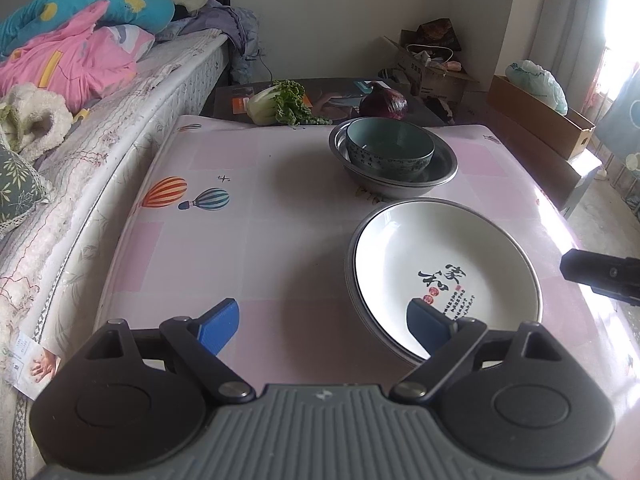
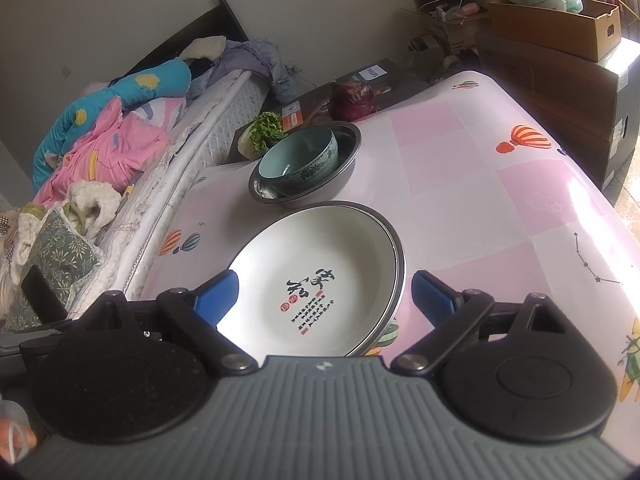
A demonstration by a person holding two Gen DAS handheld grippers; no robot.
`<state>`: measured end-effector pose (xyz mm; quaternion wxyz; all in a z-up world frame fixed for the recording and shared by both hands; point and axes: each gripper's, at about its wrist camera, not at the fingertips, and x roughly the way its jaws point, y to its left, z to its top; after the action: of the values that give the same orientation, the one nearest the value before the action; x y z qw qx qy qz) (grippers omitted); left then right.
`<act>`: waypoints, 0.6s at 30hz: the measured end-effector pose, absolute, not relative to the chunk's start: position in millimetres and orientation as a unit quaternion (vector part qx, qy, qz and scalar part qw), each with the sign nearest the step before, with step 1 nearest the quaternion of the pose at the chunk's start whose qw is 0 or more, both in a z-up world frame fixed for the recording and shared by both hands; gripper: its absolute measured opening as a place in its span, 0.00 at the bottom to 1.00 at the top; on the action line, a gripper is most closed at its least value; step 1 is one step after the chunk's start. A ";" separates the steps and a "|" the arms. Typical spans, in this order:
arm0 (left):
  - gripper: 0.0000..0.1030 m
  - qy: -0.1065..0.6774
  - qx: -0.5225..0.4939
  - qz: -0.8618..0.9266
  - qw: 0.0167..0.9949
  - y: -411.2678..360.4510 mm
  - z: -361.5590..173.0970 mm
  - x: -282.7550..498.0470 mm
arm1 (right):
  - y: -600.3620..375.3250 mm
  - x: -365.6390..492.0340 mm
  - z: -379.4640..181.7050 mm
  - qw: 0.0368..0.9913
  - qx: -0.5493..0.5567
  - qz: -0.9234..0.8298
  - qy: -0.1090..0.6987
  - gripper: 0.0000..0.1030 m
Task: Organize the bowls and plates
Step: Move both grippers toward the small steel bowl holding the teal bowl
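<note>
Sitting nested: glazed round bowl (image 1: 390, 148) in steel basin (image 1: 444, 168).

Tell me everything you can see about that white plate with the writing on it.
The white plate is round, deep and glossy, apparently ceramic, with a thin dark rim. Inside it bears large black brush characters, smaller columns of black script and small red seals. It looks empty and clean. It sits upright, nested on a metal plate whose edge shows beneath it, on the pink table, just in front of the metal bowl. Nothing grips it.
</note>
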<state>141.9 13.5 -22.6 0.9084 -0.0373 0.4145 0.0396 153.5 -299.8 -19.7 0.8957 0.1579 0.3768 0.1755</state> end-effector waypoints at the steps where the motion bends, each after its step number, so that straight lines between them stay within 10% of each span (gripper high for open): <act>1: 0.89 0.415 -0.037 0.040 0.908 13.7 -23.2 142.6 | -299.7 153.5 -19.7 0.896 0.158 0.175 0.377 0.91; 18: 0.94 0.388 -0.025 0.039 0.920 14.0 -29.2 155.7 | -298.9 168.9 -28.3 0.901 0.145 0.155 0.378 0.99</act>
<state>155.7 14.0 -29.2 0.9205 -0.0249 0.3881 0.0393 168.9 -298.9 -28.3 0.9010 0.1454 0.3784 0.1547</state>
